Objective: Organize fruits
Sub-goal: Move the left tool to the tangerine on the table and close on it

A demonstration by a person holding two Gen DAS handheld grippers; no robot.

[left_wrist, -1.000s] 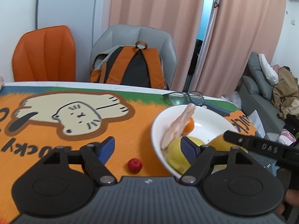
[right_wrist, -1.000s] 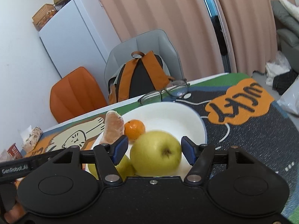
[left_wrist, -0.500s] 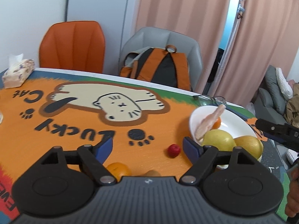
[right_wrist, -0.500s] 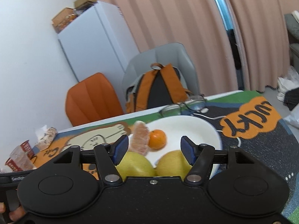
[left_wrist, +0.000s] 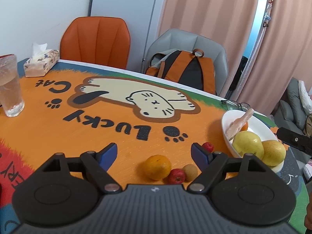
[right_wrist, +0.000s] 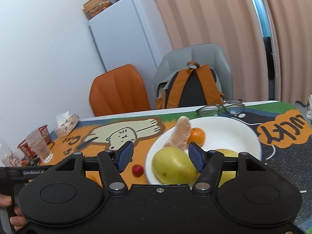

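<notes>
1. Right now the left gripper [left_wrist: 154,152] is hovering over the table [left_wrist: 58,128] with its jaws spread wide and nothing between them; they have just been opening further.
2. Loose fruits are lying just ahead of it: an orange [left_wrist: 157,167], a small red fruit [left_wrist: 177,176] touching it, a tan round fruit [left_wrist: 190,172] beside that, and another red fruit [left_wrist: 207,146] near the white bowl [left_wrist: 259,124].
3. The bowl is already holding two yellow-green pears [right_wrist: 174,165], a small mandarin [right_wrist: 197,136] and a peeled citrus segment [right_wrist: 180,133] leaning on the rim.
4. The right gripper [right_wrist: 161,156] is hanging above the bowl, jaws parted and gripping nothing.
5. Probably the orange is handling as light, firm and rounded, so it is likely rolling if nudged; taking it across the widest middle looks safest.
6. Small red fruits are likely slipping from the pads and bruising under a hard squeeze, so a gentle centred pinch is suiting them.
</notes>
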